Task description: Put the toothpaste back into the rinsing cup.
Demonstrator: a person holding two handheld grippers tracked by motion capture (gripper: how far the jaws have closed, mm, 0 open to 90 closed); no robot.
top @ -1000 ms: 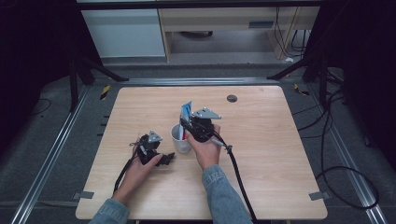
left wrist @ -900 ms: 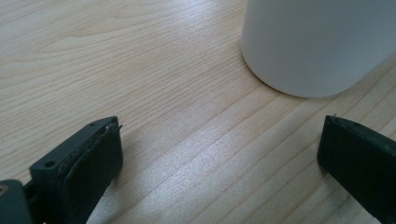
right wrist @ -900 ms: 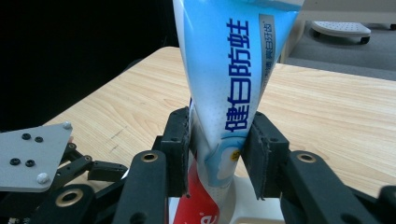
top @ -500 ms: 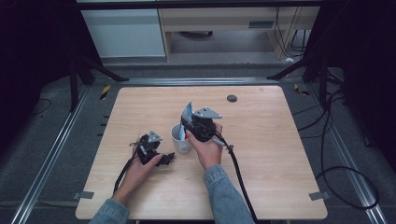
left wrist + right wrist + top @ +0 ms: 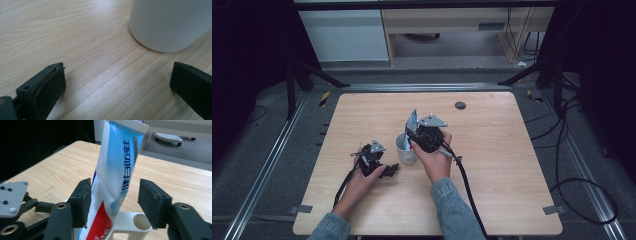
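Observation:
A blue, white and red toothpaste tube [image 5: 117, 157] stands upright in a white cup [image 5: 130, 225] near the table's middle. My right gripper [image 5: 113, 195] is open around the tube. Its left jaw is at the tube's side and its right jaw stands clear of it. In the high view the tube [image 5: 413, 119] rises from the cup [image 5: 403, 147] with the right gripper [image 5: 413, 134] just behind it. My left gripper [image 5: 117, 80] is open and low over the wood, with the cup's base [image 5: 170, 22] ahead of it. From above, that left gripper [image 5: 390, 170] lies left of the cup.
The wooden table [image 5: 512, 165] has a small dark round cap [image 5: 460, 105] near its far edge. Black cables trail from both grippers toward the near edge. Bare wood lies to the right and at the far side.
The right gripper has shifted only slightly at the tube above the cup. The left hand and its gripper have stayed in place.

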